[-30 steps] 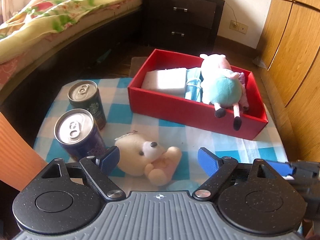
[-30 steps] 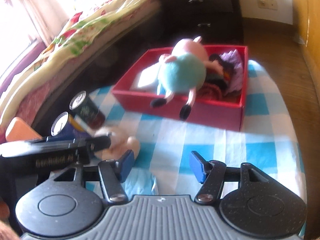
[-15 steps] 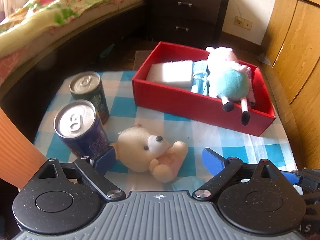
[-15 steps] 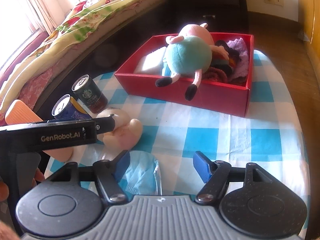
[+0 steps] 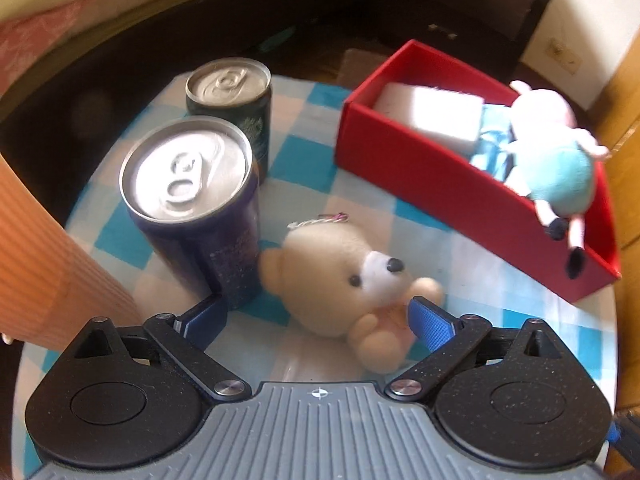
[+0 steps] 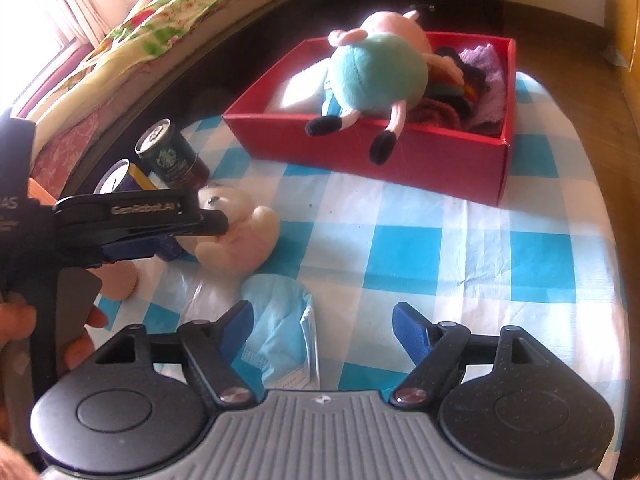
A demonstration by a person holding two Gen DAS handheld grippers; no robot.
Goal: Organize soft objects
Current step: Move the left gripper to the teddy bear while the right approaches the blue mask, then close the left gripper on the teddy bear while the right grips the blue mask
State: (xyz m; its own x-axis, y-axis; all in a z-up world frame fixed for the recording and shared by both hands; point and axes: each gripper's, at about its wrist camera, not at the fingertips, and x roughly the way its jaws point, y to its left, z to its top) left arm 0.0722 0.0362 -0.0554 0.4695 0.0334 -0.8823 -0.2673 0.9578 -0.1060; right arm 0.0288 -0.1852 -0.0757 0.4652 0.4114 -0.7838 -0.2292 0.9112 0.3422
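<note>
A cream teddy bear lies on the blue checked cloth, and my left gripper is open wide, low over it, one finger on each side. The left finger sits next to a purple can. In the right wrist view the same bear shows past the left gripper's fingers. My right gripper hovers above the cloth with its jaws opening; a light blue mask packet lies beside its left pad, not pressed. The red box holds a pig plush and knitted pieces.
A green can stands behind the purple one. An orange ribbed cup is at the table's left edge. The box also holds a white block. A bed, dark drawers and wooden cupboards surround the small table.
My left gripper has dropped closer to the teddy bear, rolled a little, and spread its fingers wider around it. The right gripper's fingers have spread apart while it stayed in place.
</note>
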